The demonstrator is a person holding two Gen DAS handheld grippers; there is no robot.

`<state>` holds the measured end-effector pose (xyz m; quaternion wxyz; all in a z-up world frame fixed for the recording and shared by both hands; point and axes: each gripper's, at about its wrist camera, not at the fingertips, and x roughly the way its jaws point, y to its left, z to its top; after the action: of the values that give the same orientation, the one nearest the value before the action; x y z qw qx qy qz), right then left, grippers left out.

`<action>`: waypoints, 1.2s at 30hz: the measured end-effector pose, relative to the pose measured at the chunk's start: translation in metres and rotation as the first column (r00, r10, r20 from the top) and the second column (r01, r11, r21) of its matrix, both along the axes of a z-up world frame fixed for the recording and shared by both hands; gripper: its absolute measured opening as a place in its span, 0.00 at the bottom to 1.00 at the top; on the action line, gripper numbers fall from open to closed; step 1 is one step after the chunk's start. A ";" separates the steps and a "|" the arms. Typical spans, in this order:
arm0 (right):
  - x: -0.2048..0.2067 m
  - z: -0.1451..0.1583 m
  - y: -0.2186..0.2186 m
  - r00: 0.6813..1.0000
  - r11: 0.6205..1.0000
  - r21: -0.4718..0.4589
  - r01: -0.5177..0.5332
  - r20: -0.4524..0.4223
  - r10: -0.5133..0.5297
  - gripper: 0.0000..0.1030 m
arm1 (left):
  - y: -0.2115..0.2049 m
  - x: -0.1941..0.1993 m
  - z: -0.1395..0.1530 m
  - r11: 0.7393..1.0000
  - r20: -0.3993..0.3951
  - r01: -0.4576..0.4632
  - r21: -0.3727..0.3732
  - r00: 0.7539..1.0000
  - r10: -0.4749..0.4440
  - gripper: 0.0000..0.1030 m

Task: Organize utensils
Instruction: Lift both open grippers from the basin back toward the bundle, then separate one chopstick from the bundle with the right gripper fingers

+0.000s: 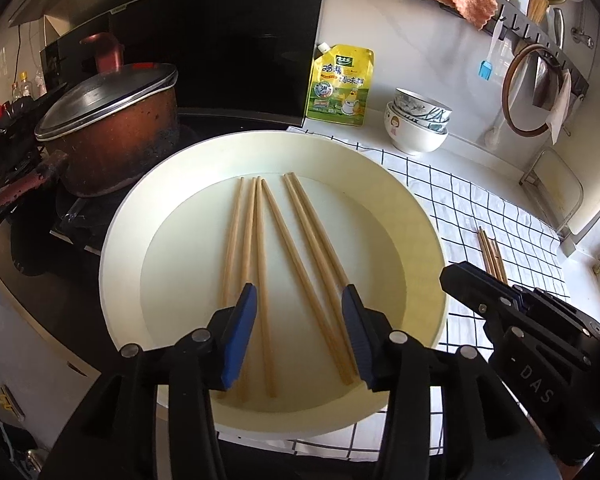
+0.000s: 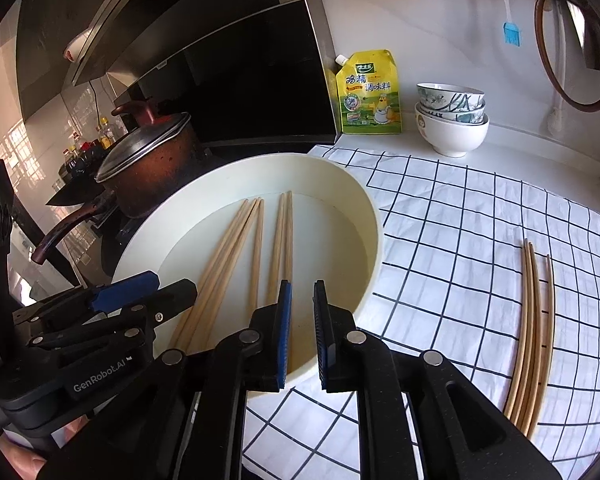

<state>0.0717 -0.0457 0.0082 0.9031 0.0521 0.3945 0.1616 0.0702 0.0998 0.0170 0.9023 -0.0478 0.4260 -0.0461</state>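
Note:
A round cream tray [image 1: 124, 236] [image 2: 374, 216] holds several wooden chopsticks [image 1: 288, 248] [image 2: 256, 248] lying lengthwise. My left gripper [image 1: 298, 302] is open and empty, low over the near ends of the chopsticks in the tray. My right gripper [image 2: 302, 292] is slightly open and empty, above the tray's near right rim; it also shows in the left wrist view [image 1: 500, 296]. The left gripper shows in the right wrist view [image 2: 140, 292]. Three more chopsticks [image 2: 534, 320] [image 1: 492, 256] lie side by side on the checked cloth, right of the tray.
A white checked cloth [image 2: 440, 240] covers the counter. A brown lidded pot [image 1: 108, 136] sits on the stove at left. A yellow seasoning pouch [image 2: 370, 92] and stacked bowls [image 2: 452, 118] stand at the back wall. Utensils hang on a wall rack [image 1: 540, 28].

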 end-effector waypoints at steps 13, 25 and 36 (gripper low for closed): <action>-0.028 0.000 -0.082 0.988 0.989 0.008 0.149 0.029 -0.149 0.21 | -0.063 -0.014 0.002 0.996 0.003 0.094 0.002 0.996 -0.094 0.50; -0.051 -0.023 -0.176 0.945 0.945 0.006 0.326 -0.019 -0.326 0.23 | -0.140 -0.021 -0.003 0.972 -0.005 0.236 -0.013 0.972 -0.236 0.54; -0.053 -0.052 -0.206 0.923 0.926 -0.030 0.376 -0.080 -0.377 0.24 | -0.184 -0.010 -0.026 0.955 -0.059 0.297 0.005 0.953 -0.296 0.56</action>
<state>0.0186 -0.2522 -0.0438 0.9002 0.1273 0.4160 -0.0198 0.0605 -0.0845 -0.0092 0.8727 0.0218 0.4547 -0.1765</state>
